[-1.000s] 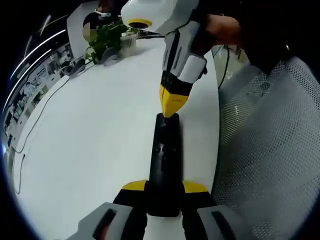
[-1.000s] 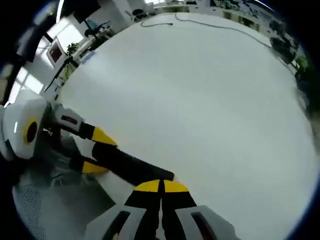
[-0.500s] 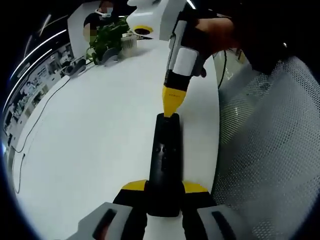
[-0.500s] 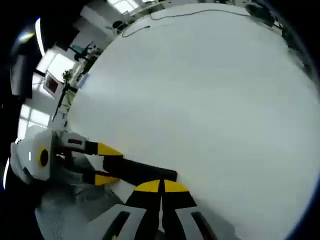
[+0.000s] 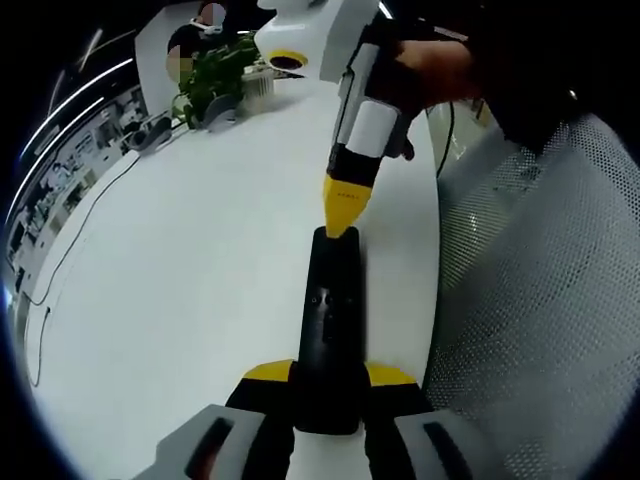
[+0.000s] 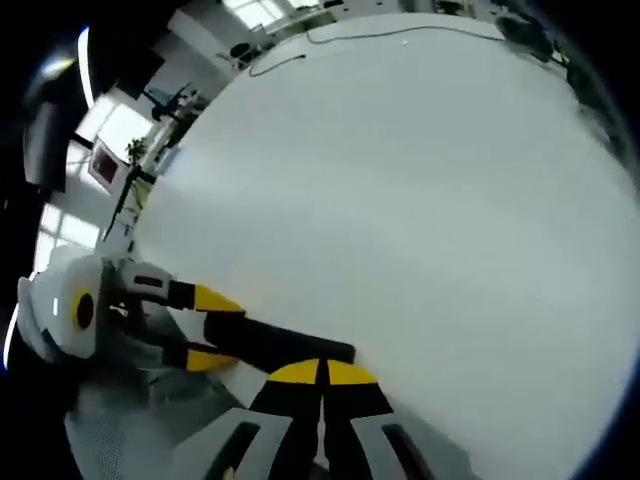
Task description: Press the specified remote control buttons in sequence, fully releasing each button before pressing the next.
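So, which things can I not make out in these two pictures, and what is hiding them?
- Buttons on the remote control, left gripper view: too small and dark to read.
- Contact of the right gripper with the remote's far end: the yellow tip covers that spot, so a press cannot be confirmed.
- Remote's near end: hidden between the jaws of the left gripper.
- Remote's far end, right gripper view: hidden behind the shut yellow tips.
- Potted plant: small.

In the right gripper view our right gripper [image 6: 322,378] rises from the bottom with its yellow-tipped jaws pressed together, no gap between them. Just beyond the tips lies the black remote control [image 6: 285,343], its far end clamped between the yellow jaws of our left gripper [image 6: 212,328]. Whether our tips touch the remote, we cannot quite tell. The white table [image 6: 420,200] spreads beyond.
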